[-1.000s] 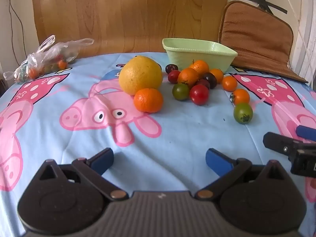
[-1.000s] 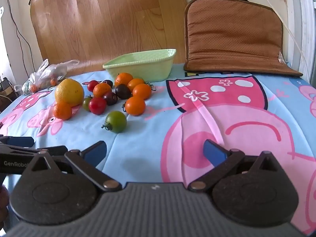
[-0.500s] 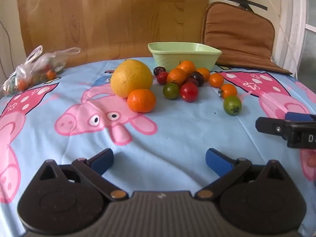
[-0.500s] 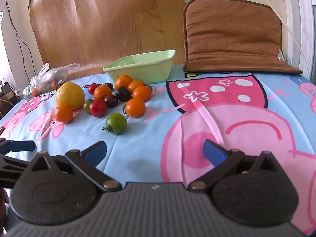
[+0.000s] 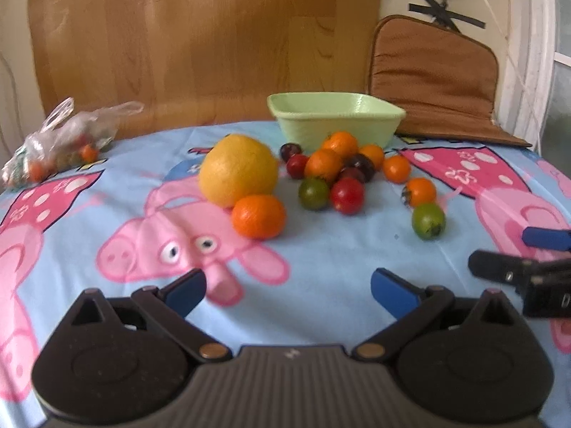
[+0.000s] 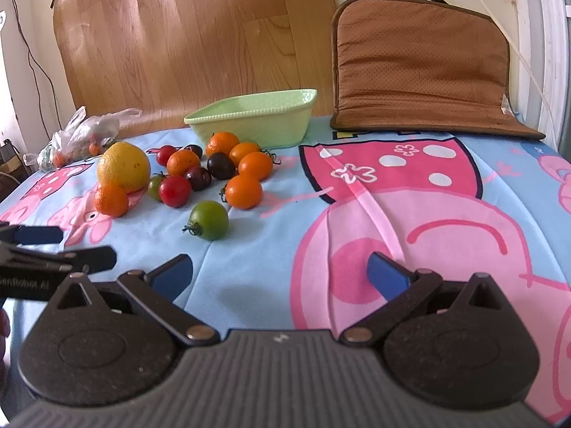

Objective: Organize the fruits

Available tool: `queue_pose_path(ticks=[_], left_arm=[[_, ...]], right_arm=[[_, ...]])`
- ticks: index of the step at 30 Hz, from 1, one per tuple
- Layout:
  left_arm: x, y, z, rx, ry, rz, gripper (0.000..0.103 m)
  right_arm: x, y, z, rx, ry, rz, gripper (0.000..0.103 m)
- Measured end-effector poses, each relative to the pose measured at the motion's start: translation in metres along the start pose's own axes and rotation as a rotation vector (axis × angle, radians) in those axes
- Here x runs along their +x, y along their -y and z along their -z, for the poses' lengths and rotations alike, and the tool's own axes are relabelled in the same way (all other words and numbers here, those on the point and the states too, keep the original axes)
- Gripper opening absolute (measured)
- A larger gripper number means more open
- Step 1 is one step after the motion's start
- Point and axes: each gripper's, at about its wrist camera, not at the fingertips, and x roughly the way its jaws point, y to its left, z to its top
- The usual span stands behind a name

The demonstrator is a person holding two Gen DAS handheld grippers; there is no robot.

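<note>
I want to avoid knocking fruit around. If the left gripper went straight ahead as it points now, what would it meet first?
Probably the small orange mandarin, which sits nearest along the open left gripper's centre line, with the big yellow citrus touching it just behind. Depth is uncertain.

so on the cloth: one grapefruit (image 5: 238, 169), one mandarin (image 5: 258, 216), one green bowl (image 5: 333, 117) at 12 o'clock, one bag (image 5: 60, 139) at 10, roughly a dozen cherry tomatoes (image 6: 214, 174)

We could not identify the blurred contents of the plastic bag (image 5: 60, 142); the right gripper (image 5: 535, 253) was cut off by the frame edge.
</note>
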Motion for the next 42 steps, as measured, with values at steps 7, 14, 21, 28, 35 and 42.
queue_pose_path(ticks=[7,14,21,28,35,42], left_arm=[[0.012,0.015,0.001,0.054,-0.019,0.036,0.095],[0.012,0.014,0.003,0.028,-0.025,0.023,0.099],[0.011,0.012,0.002,0.021,-0.028,0.021,0.099],[0.011,0.009,0.002,0.016,-0.028,0.024,0.1],[0.011,0.009,0.003,0.017,-0.032,0.025,0.103],[0.011,0.009,0.003,0.017,-0.032,0.023,0.103]], right_arm=[[0.001,0.0,0.0,-0.002,0.0,0.001,0.103],[0.001,0.0,0.0,-0.01,-0.003,0.005,0.103],[0.002,-0.001,0.0,-0.015,-0.005,0.008,0.103],[0.003,-0.003,0.0,-0.025,-0.01,0.014,0.103],[0.004,-0.006,0.0,-0.048,-0.019,0.03,0.103],[0.007,-0.008,0.0,-0.066,-0.027,0.044,0.103]])
